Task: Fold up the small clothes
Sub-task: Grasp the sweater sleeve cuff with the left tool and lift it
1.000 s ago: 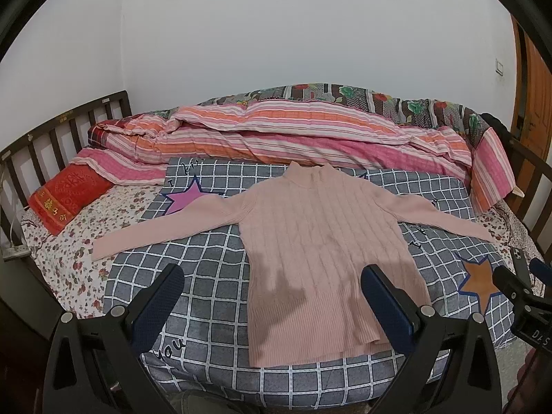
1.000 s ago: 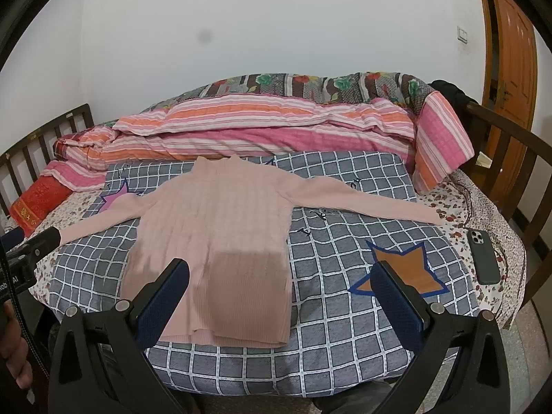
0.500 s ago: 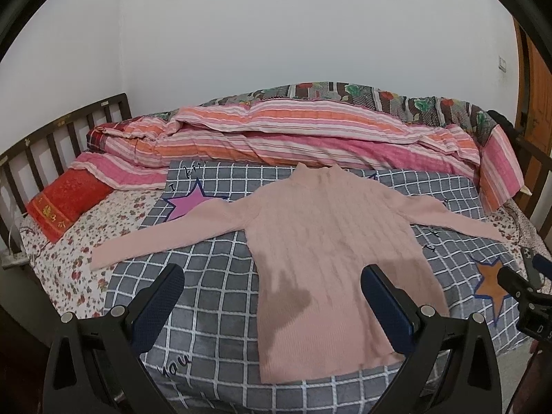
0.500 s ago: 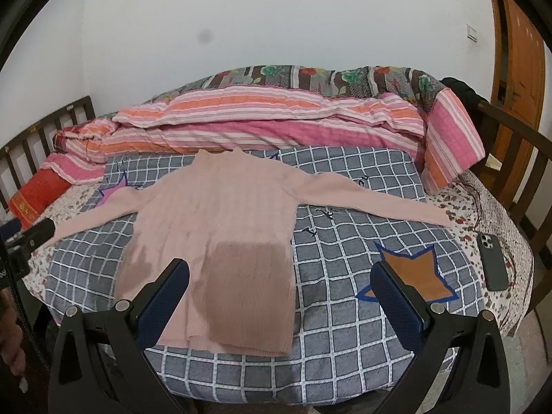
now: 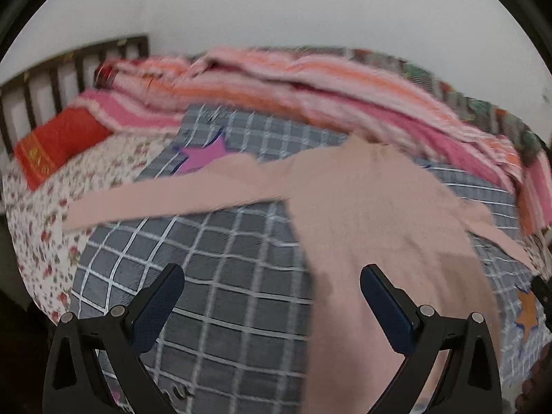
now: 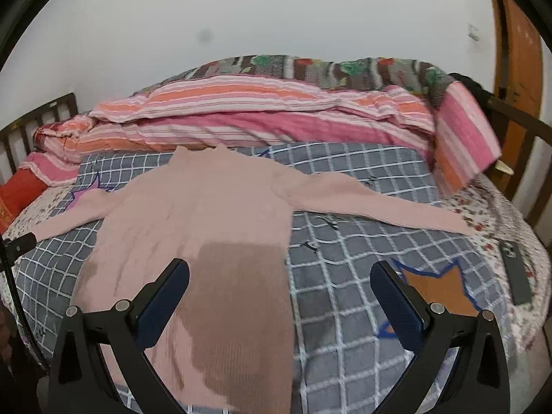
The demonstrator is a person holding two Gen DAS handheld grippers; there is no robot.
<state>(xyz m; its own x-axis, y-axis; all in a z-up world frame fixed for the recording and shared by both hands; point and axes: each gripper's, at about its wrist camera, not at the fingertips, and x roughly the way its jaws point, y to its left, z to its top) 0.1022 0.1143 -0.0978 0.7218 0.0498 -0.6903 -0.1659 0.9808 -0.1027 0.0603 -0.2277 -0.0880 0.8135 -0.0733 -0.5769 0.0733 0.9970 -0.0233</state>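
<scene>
A pink ribbed sweater (image 5: 372, 207) lies flat, front up, on a grey checked blanket (image 5: 220, 262), sleeves spread to both sides. It also shows in the right wrist view (image 6: 207, 214). My left gripper (image 5: 272, 296) is open and empty, above the blanket just left of the sweater's body, below its left sleeve (image 5: 165, 200). My right gripper (image 6: 279, 293) is open and empty, over the sweater's lower right edge and the blanket (image 6: 345, 276). The left wrist view is motion-blurred.
A striped pink and orange quilt (image 6: 262, 114) is piled along the wall. A red pillow (image 5: 55, 141) lies at the left by the wooden rail (image 5: 69, 65). A dark phone (image 6: 515, 272) lies on the floral sheet at the right. A wooden door (image 6: 517, 45) stands at far right.
Both grippers have moved forward and lower toward the bed. The left one has swung leftward, so the sweater sits further right in its view. The sweater has not moved.
</scene>
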